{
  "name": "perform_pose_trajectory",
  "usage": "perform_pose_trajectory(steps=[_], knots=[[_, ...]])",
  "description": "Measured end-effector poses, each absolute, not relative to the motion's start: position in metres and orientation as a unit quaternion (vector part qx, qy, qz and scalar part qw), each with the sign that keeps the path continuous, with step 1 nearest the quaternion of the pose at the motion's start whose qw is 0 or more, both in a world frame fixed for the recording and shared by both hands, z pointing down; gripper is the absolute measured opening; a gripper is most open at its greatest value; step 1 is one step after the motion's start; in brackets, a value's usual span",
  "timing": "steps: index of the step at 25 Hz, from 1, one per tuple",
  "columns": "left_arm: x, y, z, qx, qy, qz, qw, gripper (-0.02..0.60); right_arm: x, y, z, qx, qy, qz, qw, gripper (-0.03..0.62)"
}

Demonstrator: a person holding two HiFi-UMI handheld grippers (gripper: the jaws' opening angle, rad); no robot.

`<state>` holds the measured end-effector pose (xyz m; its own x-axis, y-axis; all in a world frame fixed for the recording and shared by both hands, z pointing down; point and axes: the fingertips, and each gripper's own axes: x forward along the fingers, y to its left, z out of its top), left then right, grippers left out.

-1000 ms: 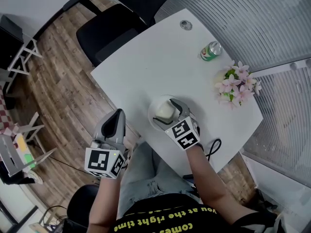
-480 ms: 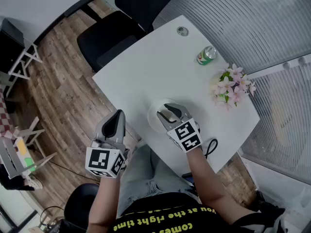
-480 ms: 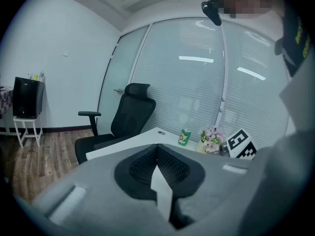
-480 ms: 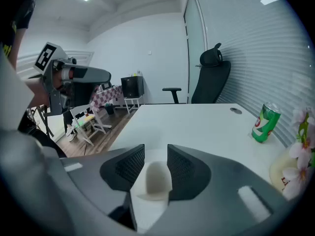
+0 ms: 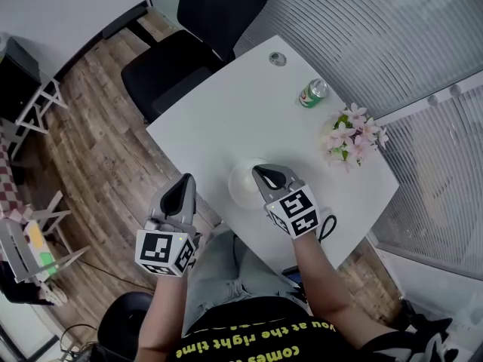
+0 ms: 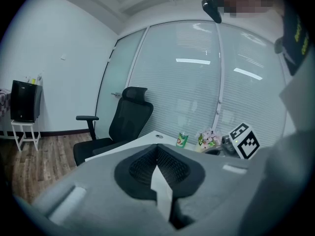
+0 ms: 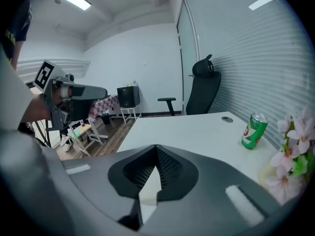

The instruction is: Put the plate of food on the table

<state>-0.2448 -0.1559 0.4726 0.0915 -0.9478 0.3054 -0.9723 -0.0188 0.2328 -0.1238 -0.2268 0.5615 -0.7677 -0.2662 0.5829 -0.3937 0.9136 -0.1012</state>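
Observation:
The white plate (image 5: 243, 185) lies on the white table (image 5: 226, 111) near its front edge; whatever is on it is hidden under my right gripper. My right gripper (image 5: 261, 173) hovers over the plate's right part. Its jaws have just been closing and now stand shut with nothing between them, as the right gripper view (image 7: 156, 157) confirms. My left gripper (image 5: 183, 182) hangs off the table's left edge above the wooden floor, shut and holding nothing, as the left gripper view (image 6: 158, 149) also shows.
A green can (image 5: 310, 93) and a bunch of pink flowers (image 5: 347, 137) stand at the table's far right. A round grommet (image 5: 278, 59) sits at the far corner. A black office chair (image 5: 192, 44) is beyond the table. A black cable (image 5: 329, 228) hangs over the near edge.
My right gripper's jaws, open around the plate a second ago, have closed and the gripper has lifted off it. The plate stays on the table. My left gripper has kept still.

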Motion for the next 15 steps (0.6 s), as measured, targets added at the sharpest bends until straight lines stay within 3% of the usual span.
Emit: perform_pose_trajectory(steps=[15], knots=[[-0.248,-0.151,0.429,0.719,-0.678,0.026,0.149,0.0,-0.116,-0.24,0.478,0.213,-0.949,0.085,0.214,0.008]])
